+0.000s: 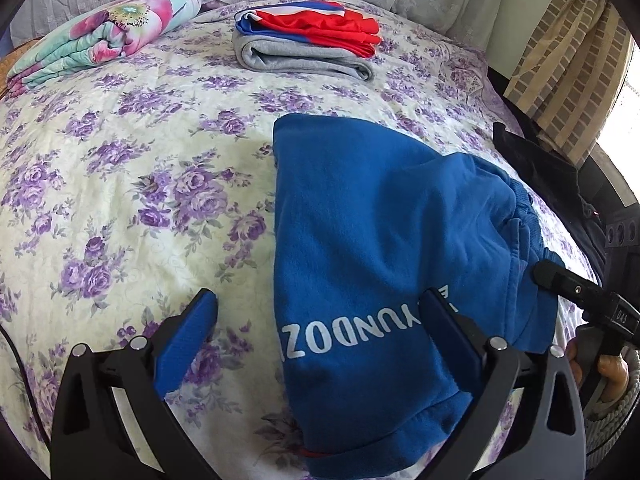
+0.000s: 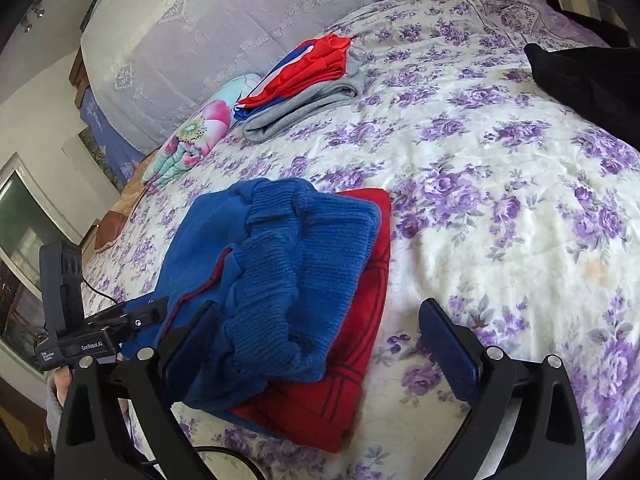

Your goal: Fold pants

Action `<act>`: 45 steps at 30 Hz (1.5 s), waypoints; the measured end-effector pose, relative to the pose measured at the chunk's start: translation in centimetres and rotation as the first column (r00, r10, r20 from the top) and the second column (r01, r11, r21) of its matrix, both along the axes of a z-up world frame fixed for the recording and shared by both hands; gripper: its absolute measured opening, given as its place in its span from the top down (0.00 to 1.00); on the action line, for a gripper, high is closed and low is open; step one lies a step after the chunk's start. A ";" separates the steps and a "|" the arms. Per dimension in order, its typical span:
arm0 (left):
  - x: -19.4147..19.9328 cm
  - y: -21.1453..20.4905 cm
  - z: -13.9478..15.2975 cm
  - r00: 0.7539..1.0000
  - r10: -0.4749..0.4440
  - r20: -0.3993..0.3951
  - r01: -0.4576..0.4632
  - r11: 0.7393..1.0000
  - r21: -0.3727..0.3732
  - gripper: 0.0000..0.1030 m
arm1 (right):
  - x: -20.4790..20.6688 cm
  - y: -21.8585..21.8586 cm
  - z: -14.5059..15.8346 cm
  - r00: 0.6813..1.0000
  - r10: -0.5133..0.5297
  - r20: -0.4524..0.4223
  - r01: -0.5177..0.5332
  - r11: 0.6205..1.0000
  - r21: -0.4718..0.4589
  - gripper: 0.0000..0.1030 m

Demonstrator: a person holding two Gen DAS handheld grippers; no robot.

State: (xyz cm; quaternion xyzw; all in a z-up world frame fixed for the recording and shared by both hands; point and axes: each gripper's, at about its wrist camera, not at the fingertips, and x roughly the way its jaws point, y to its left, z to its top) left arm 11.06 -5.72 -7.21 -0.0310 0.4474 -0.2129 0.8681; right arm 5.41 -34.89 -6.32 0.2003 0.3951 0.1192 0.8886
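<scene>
Print on the folded blue fleece pants point(image 1: 384, 264) is partly hidden behind a finger of the left gripper point(image 1: 320, 322); only "YUNDOZ" reads. Pants lie on the purple-flowered bed cover point(image 1: 132, 184), ribbed waistband bunched on top, red layer beneath. Left jaws spread; right gripper point(image 2: 320, 332) jaws spread, holding nothing.

Wide open floral bedspread point(image 1: 132, 184) to the left of the folded blue pants point(image 1: 380, 248), nothing lying on it between the near edge and the far end, where a floral quilt roll point(image 1: 104, 36) and a grey-and-red folded stack point(image 1: 308, 44) sit well apart from the pants. On the right the gap is tight: a black garment point(image 2: 588, 80) lies at the bed's right edge, but in the right wrist view bare sheet runs clear between it and the pants.
</scene>
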 end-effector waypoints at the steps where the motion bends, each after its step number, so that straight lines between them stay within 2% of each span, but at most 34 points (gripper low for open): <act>1: 0.1 -0.1 -0.1 1.000 0.000 -0.002 0.000 1.000 0.000 0.04 | 0.0 0.1 -0.1 1.000 0.003 0.000 -0.003 1.000 -0.008 0.04; 6: -0.1 -0.5 0.0 1.000 0.001 0.016 -0.001 1.000 0.018 0.04 | 1.1 1.2 -0.4 0.999 0.033 0.000 -0.033 0.999 -0.003 0.04; 7: -0.3 -0.5 0.1 1.000 0.001 0.027 -0.001 1.000 0.022 0.04 | 1.2 1.5 -0.4 0.999 0.049 0.009 -0.049 0.999 0.000 0.13; 8: -0.4 -0.5 0.3 0.999 -0.002 0.035 0.001 1.000 0.022 0.09 | 1.1 1.9 -0.3 0.998 0.061 0.018 -0.061 0.998 -0.004 0.24; 9: -0.8 -0.7 0.5 0.999 -0.020 0.046 0.019 1.000 0.010 0.22 | 0.8 2.1 -0.2 0.998 0.056 0.032 -0.055 0.998 -0.019 0.27; 10: -1.1 -0.8 0.8 0.998 -0.043 0.052 0.044 0.999 -0.007 0.31 | 0.6 2.1 0.0 0.997 0.056 0.049 -0.055 0.998 -0.019 0.37; 11: -1.6 -1.2 1.1 0.996 -0.064 0.064 0.065 0.998 -0.009 0.44 | 0.3 1.9 0.1 0.996 0.058 0.064 -0.058 0.998 -0.005 0.43; 12: -1.9 -1.5 1.4 0.994 -0.075 0.085 0.074 0.997 0.007 0.50 | 0.1 1.8 0.2 0.996 0.055 0.074 -0.055 0.998 0.004 0.45; 15: -2.6 -2.4 2.0 0.986 -0.095 0.139 0.089 0.995 0.049 0.57 | -0.2 1.5 0.4 0.995 0.046 0.090 -0.048 0.999 0.015 0.51; 20: -2.0 -1.2 2.3 0.989 -0.078 0.126 0.081 0.997 -0.019 0.73 | -0.7 1.6 1.2 0.990 0.053 0.129 -0.054 0.999 0.003 0.58; 28: -1.2 -0.4 3.3 0.988 -0.080 0.129 0.090 0.993 -0.077 0.84 | -0.7 1.6 2.4 0.984 0.069 0.162 -0.068 0.998 -0.010 0.62; 32: -0.6 -0.7 5.6 0.980 -0.084 0.181 0.099 0.992 -0.077 0.87 | 0.2 1.7 4.4 0.977 0.085 0.194 -0.080 0.996 -0.034 0.63; 36: 1.7 -1.7 8.5 0.967 -0.081 0.243 0.095 0.994 -0.047 0.87 | 2.4 1.5 7.2 0.966 0.089 0.242 -0.074 0.995 -0.068 0.63; 40: 5.7 -3.4 12.5 0.943 -0.072 0.326 0.076 0.997 0.002 0.87 | 7.1 1.0 11.1 0.950 0.097 0.298 -0.069 0.992 -0.105 0.64; 45: 14.2 -5.3 18.2 0.917 -0.018 0.397 0.005 0.999 0.034 0.87 | 17.4 0.4 16.3 0.933 0.090 0.349 -0.055 0.993 -0.109 0.64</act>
